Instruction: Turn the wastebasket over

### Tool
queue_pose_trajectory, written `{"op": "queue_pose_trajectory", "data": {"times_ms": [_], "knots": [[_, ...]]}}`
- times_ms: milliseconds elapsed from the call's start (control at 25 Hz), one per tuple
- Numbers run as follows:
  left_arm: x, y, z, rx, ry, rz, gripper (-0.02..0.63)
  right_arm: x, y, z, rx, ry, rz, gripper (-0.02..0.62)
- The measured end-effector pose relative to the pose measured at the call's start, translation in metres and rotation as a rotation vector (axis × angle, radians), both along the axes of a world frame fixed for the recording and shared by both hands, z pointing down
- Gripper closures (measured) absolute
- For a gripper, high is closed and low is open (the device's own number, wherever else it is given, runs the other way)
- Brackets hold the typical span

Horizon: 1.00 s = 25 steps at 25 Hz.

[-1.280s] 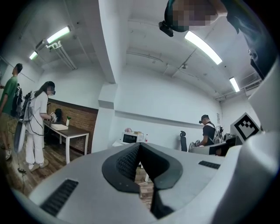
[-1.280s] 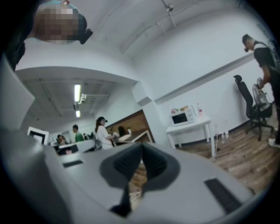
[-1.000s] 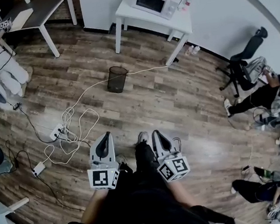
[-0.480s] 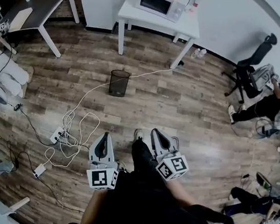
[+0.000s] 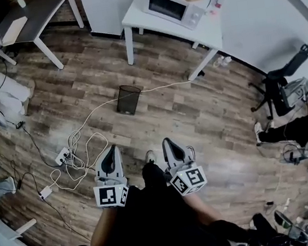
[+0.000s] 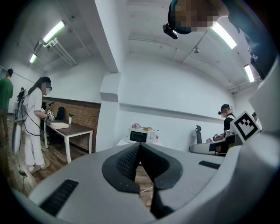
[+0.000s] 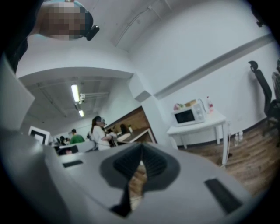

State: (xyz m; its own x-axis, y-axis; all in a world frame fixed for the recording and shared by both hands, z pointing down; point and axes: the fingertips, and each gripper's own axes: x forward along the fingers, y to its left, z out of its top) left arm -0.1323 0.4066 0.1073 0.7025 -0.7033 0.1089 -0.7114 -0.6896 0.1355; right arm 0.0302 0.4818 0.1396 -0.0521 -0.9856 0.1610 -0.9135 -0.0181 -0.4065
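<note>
On wood-plank floor, round black mesh wastebasket upright; left hand-held gripper, right hand-held gripper closed, empty

place: office | signs: wood-plank floor, white table with microwave, swivel chair, trailing cables

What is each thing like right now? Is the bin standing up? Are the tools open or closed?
wastebasket: standing upright on the floor, opening up
left tool: shut, empty
right tool: shut, empty
microwave: door closed
white cable: lying loose on the floor
</note>
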Motion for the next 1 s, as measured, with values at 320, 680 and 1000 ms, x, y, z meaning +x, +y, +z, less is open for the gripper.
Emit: {"op": "queue_pose_trajectory", "data": {"times_ms": [320,680,1000], "knots": [[0.044,-0.037,-0.006,0.024,-0.02,-0.066,0.574,0.057,-0.056,0.01,0.001,-0.016,-0.059,0.561],[0.057,-0.097,0.008,-0.007,-0.019,-0.103,0.574,0.072,-0.11,0.027,-0.023,-0.023,-0.082,0.561],[0.077,-0.194,0.013,0.001,0.0,-0.042,0.574,0.085,-0.192,0.031,-0.038,-0.02,-0.037,0.561]]}}
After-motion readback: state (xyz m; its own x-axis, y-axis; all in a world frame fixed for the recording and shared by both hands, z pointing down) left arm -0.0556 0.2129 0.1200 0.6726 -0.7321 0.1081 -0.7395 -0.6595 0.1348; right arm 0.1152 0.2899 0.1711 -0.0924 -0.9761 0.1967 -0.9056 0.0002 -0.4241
